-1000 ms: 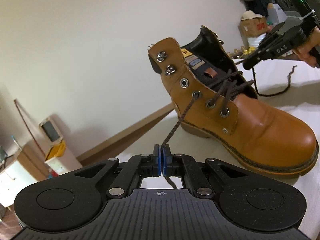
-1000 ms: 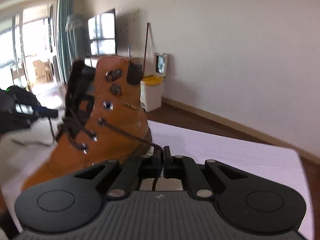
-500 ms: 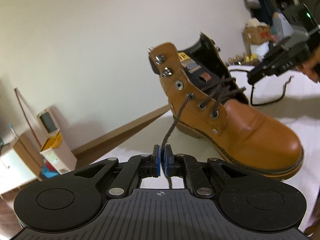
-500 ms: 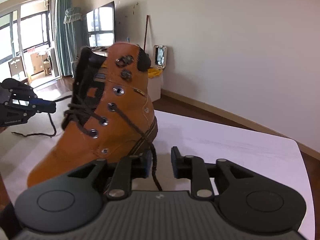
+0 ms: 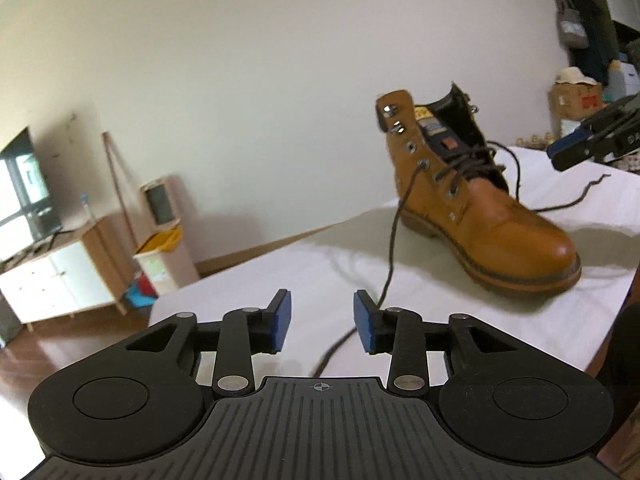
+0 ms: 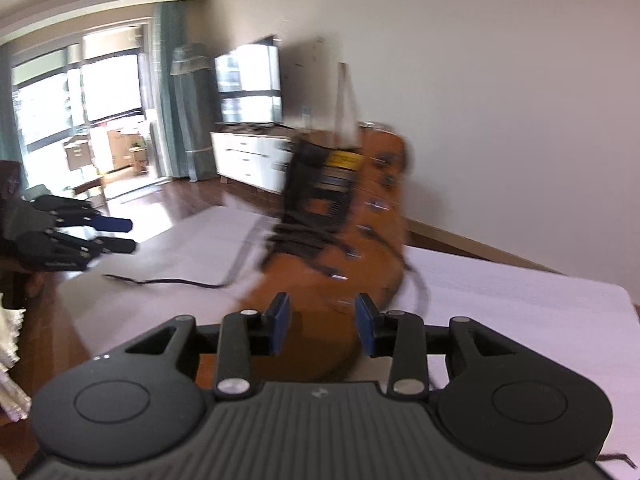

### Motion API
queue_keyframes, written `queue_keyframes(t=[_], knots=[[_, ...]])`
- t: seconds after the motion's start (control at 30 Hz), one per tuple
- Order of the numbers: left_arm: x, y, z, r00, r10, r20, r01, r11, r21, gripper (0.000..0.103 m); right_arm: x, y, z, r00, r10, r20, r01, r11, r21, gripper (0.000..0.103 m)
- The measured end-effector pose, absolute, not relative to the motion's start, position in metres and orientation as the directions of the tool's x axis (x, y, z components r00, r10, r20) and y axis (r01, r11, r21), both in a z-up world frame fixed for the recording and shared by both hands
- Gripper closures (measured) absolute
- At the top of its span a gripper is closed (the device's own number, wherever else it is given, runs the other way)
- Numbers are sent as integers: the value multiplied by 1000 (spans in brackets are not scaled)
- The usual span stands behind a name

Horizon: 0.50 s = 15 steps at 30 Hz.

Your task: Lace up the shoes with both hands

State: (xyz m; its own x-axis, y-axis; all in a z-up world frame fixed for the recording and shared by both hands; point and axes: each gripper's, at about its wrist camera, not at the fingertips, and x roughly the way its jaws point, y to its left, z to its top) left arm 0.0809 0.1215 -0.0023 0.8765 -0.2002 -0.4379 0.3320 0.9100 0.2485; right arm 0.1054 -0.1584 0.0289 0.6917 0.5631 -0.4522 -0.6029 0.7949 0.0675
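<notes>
1. The boot [image 5: 480, 216] stood upright on the white worktop [image 5: 280, 280], toe toward the right in the left wrist view.
2. The left gripper [image 5: 322, 322] was well apart from the boot, its jaws parting and gripping nothing.
3. One lace [image 5: 394, 240] ran from a boot eyelet down past the right blue pad [image 5: 364, 326]; contact could not be told.
4. The right gripper [image 6: 322, 324] was near the blurred boot, its jaws parting and empty.
5. The other lace end [image 6: 168, 281] lay slack on the worktop.
</notes>
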Motion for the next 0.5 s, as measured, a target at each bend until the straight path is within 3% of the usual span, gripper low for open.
queue_keyframes(t=[0.13,0.23,0.5], knots=[[68,137,-2,884,-167,-437,294,925,240,61,95,-128,31,626,635,-453,-690,721,58,65],[61,149,-4,876,-154,-458,291,925,244,53,99,-104,27,578,664,-475,-737,675,46,64],[70,177,-31,811,-101,-576,327,895,304,55,107,-76,10,515,693,-505,-767,635,89,64]])
